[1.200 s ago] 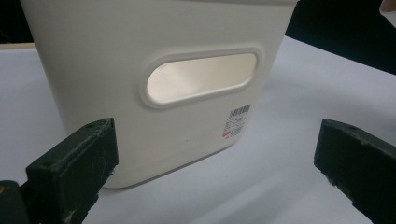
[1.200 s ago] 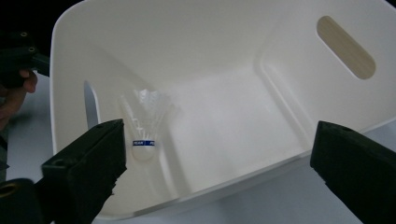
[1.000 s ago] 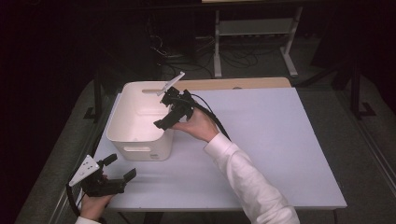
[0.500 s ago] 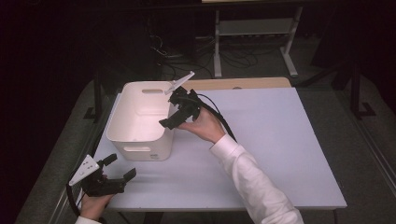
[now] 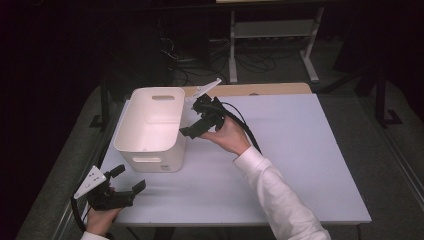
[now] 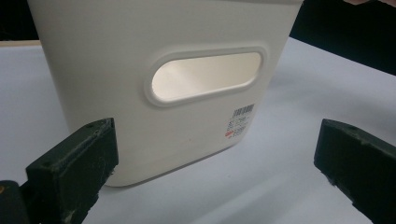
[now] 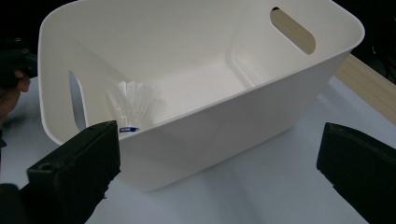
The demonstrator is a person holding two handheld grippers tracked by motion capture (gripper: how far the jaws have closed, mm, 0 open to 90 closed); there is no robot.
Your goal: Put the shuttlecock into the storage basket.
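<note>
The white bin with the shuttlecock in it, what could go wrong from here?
The right claw hangs open right beside the white bin; a careless move could knock the rim and shove or tip it. The shuttlecock leans near a handle slot and might slip out if the bin tilts.

claws: black, blocky jaws | top plates: grey triangular | cables: black | sleeve [image 5: 280, 200]: white
</note>
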